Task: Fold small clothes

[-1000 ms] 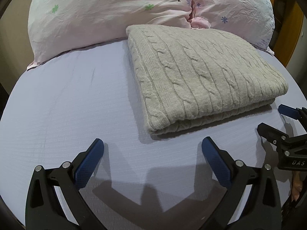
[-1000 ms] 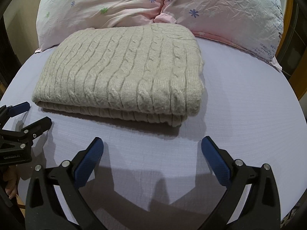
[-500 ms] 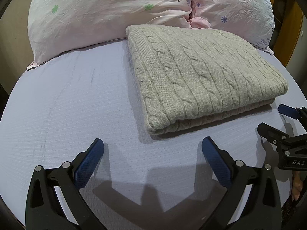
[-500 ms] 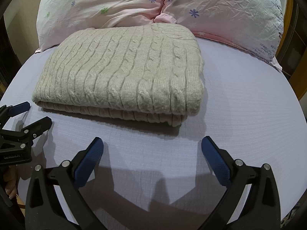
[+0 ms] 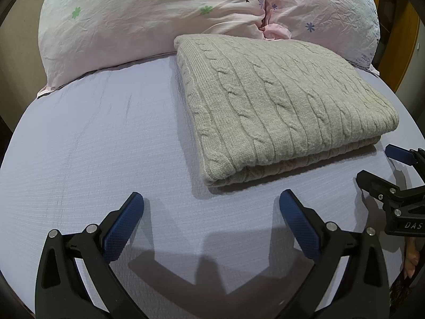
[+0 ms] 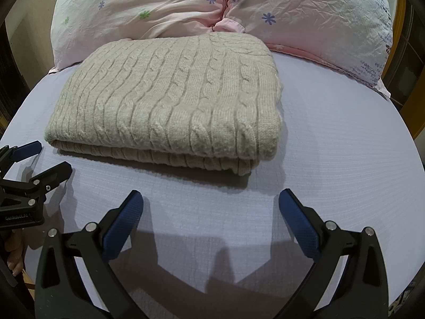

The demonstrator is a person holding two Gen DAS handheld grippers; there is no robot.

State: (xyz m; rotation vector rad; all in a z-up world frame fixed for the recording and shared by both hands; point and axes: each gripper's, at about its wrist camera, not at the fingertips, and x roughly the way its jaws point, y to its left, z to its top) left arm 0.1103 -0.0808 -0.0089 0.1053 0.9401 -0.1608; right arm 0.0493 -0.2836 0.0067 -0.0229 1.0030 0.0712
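Garment: a beige cable-knit sweater (image 5: 287,111), folded into a thick rectangle of several layers, lay flat on the pale lilac bedsheet (image 5: 106,159), ahead of both sets of jaws and touching neither.
Left gripper: the black two-finger left gripper with blue pads (image 5: 211,212) hung above bare sheet, jaws spread wide and holding nothing; the sweater's near left corner sat just beyond and between its tips.
Right gripper: the black two-finger right gripper with blue pads (image 6: 211,212) was likewise released and empty; the sweater's near right corner lay just ahead of the gap between its fingers.
Backdrop: two pink floral pillows (image 6: 212,8) stood beyond the sweater's far edge, touching it or very nearly.
Stage: the fold looked finished or close to it, judging by the squared edges and stacked layers.
Doing it well: if another fold was wanted, each gripper should probably take a near corner, pinching all layers together, and lift evenly so the stack did not slide apart.
Handling: thick knit likely springs back, so pressing the crease flat before letting go would help.
Risk: pinching only the top layer could peel the fold open.
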